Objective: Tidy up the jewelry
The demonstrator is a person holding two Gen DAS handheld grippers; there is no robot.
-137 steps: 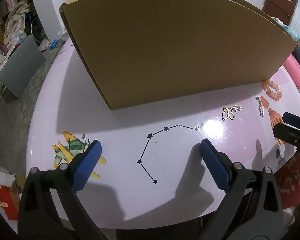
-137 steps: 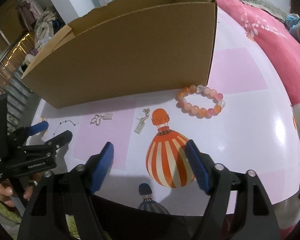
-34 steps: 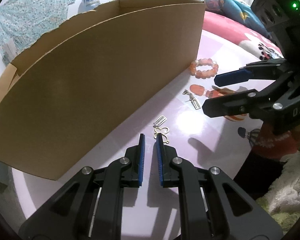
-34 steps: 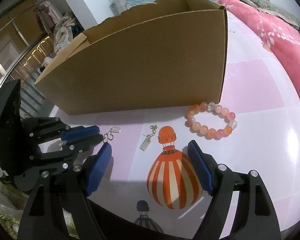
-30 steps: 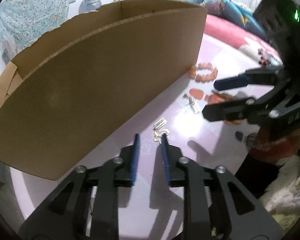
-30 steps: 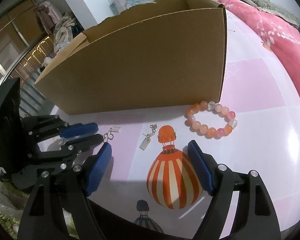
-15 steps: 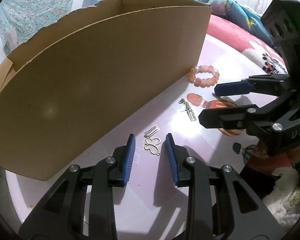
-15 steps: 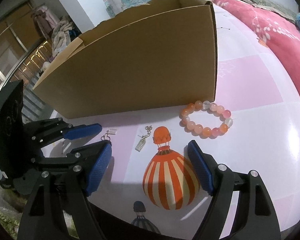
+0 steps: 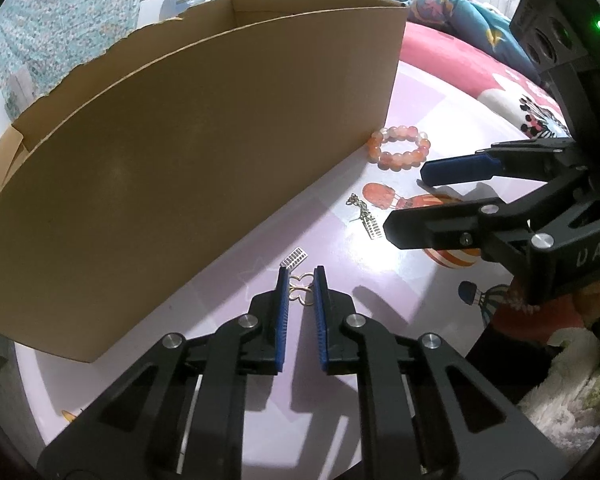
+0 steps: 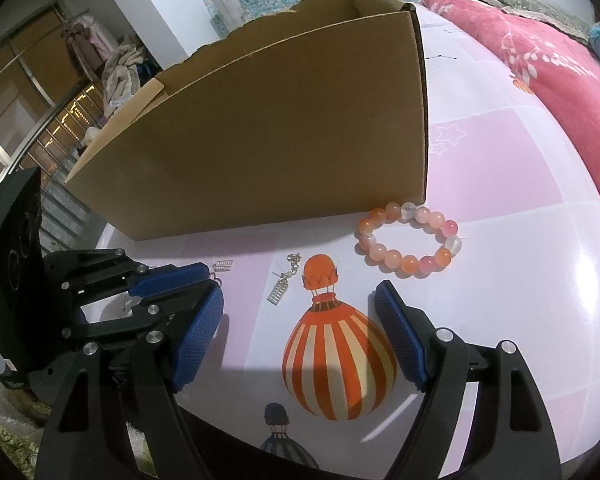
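Observation:
A gold butterfly earring (image 9: 301,294) with a silver bar charm (image 9: 294,257) lies on the pink table (image 9: 420,92) beside the cardboard box (image 9: 180,160). My left gripper (image 9: 300,276) points down at it, jaws closing, and the pads touch the butterfly on both sides. Its tips (image 10: 211,279) also show in the right wrist view, low on the left. A second silver earring (image 10: 284,284) and an orange-pink bead bracelet (image 10: 408,240) lie further right. My right gripper (image 10: 300,296) hangs open over the printed balloon, holding nothing.
The tall box wall (image 10: 280,140) runs along the back of the jewelry, open at the top. A pink bedspread (image 10: 540,32) lies beyond the table on the right. A person's hand (image 9: 540,304) in a fluffy sleeve holds the right gripper (image 9: 406,200).
My left gripper's jaws have narrowed around the butterfly earring, from standing apart on either side of it to touching it. The right gripper has stayed in place and open.

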